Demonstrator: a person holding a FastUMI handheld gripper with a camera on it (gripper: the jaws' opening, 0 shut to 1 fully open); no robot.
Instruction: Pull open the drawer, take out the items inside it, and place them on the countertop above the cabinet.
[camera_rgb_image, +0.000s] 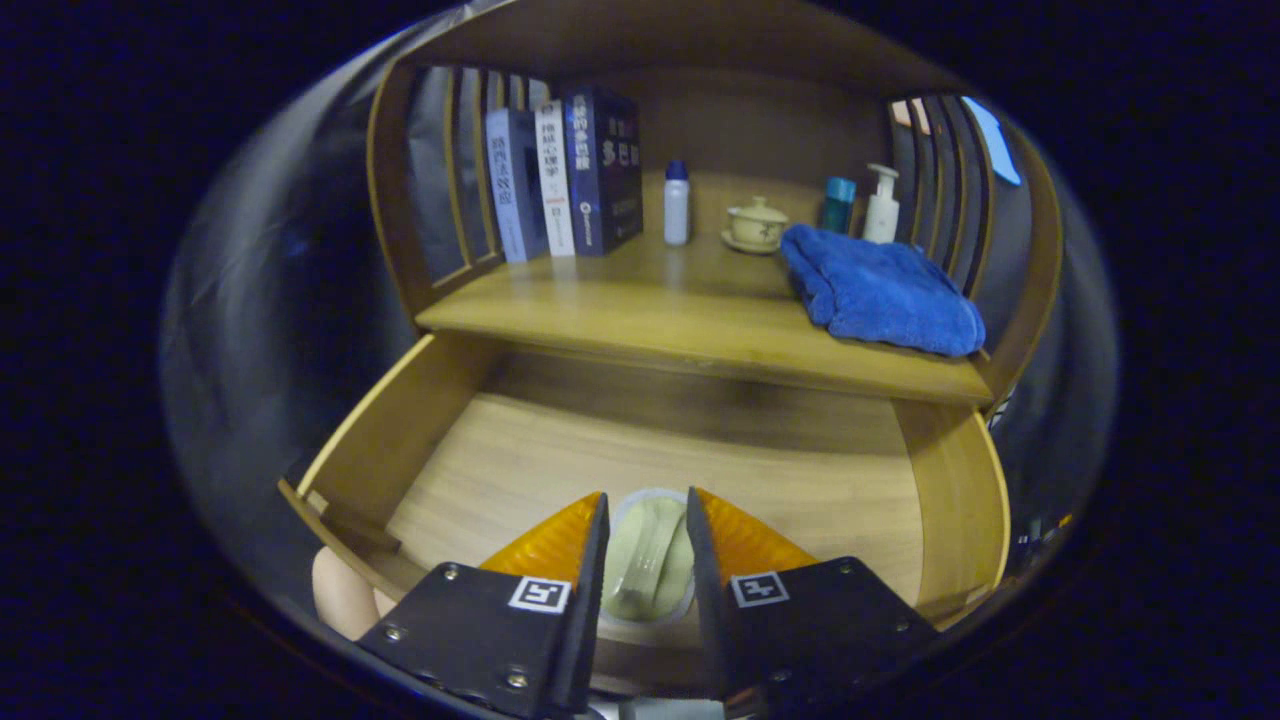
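Gripper view. Wooden cabinet with drawer (940, 500) pulled open beneath countertop (640, 320). Gripper (646, 520) poised over front part of drawer, fingers set narrowly apart with a pale green, clear-wrapped round item (650, 560) between them; each finger close against a side of the item, firm contact not discernible. Rest of drawer floor bare wood beyond the fingertips. On countertop, well beyond the fingers: three upright books (565, 180) at left against slatted side panel; small white bottle with blue cap (677, 203) beside them; lidded cup on saucer (757, 225) near centre; folded blue towel (880, 290) at right; teal container (838, 204) and white pump bottle (882, 205) behind the towel. Part of a hand (340, 595) below drawer's left front corner.
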